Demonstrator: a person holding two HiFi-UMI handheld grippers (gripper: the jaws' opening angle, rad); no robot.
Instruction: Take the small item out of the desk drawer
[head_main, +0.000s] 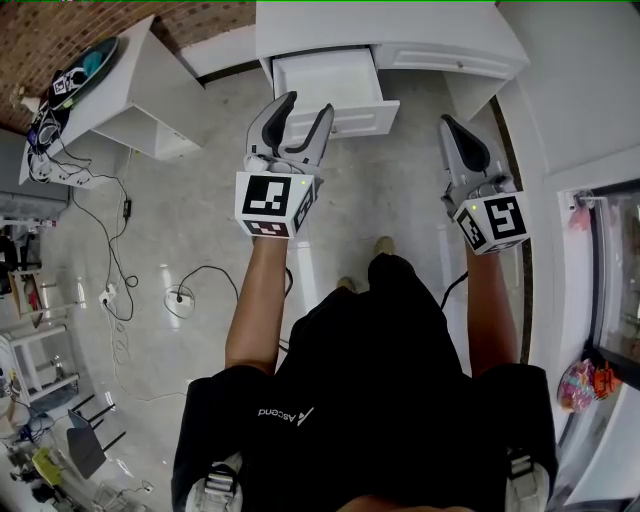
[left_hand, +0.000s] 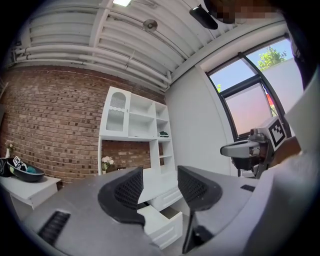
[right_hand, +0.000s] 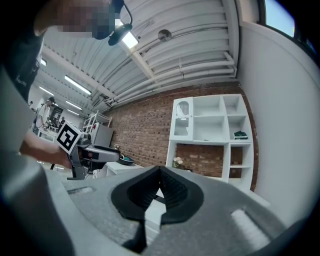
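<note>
The white desk drawer stands pulled out under the desk top; its inside looks bare white, and I see no small item in it. My left gripper is held just in front of the drawer's front panel, jaws open with nothing between them. The left gripper view shows that gripper open above the open drawer. My right gripper is to the right of the drawer, shut and empty; in its own view the right gripper has its pads together.
A white side table at the left carries a dark bowl-like object. Cables trail over the grey floor. A white shelf unit stands against the brick wall above the desk. A window frame runs along the right.
</note>
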